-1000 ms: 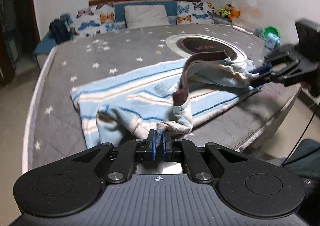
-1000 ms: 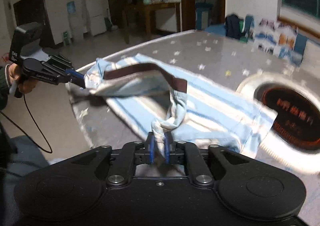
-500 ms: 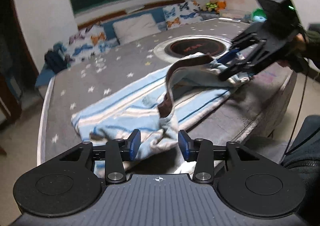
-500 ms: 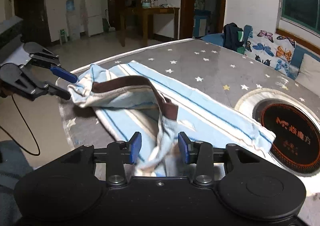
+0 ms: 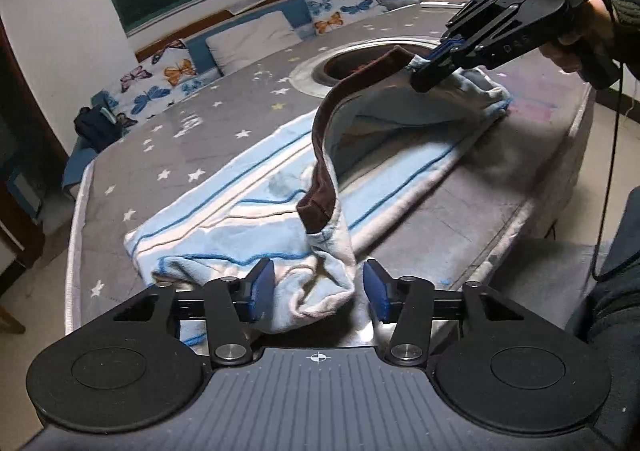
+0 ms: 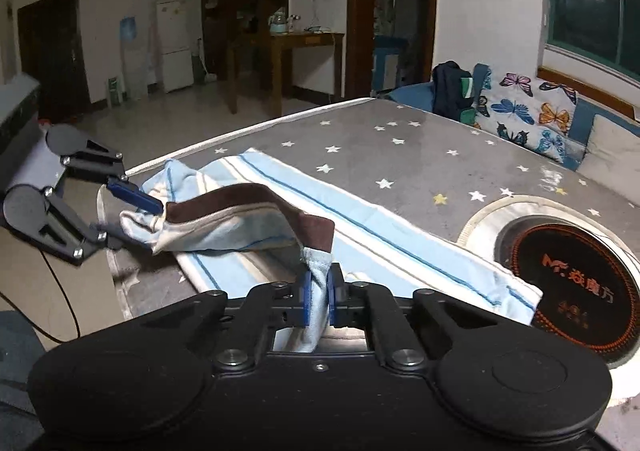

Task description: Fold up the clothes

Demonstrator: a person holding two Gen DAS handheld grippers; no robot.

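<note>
The left gripper (image 5: 318, 289) has just let go: its jaws now stand wide apart around a bunched corner of the striped blue garment (image 5: 248, 207) on the bed (image 5: 200, 131). The right gripper (image 6: 318, 293), open a moment ago, now pinches the brown waistband end, so the fold likely continues one-handed.
</note>
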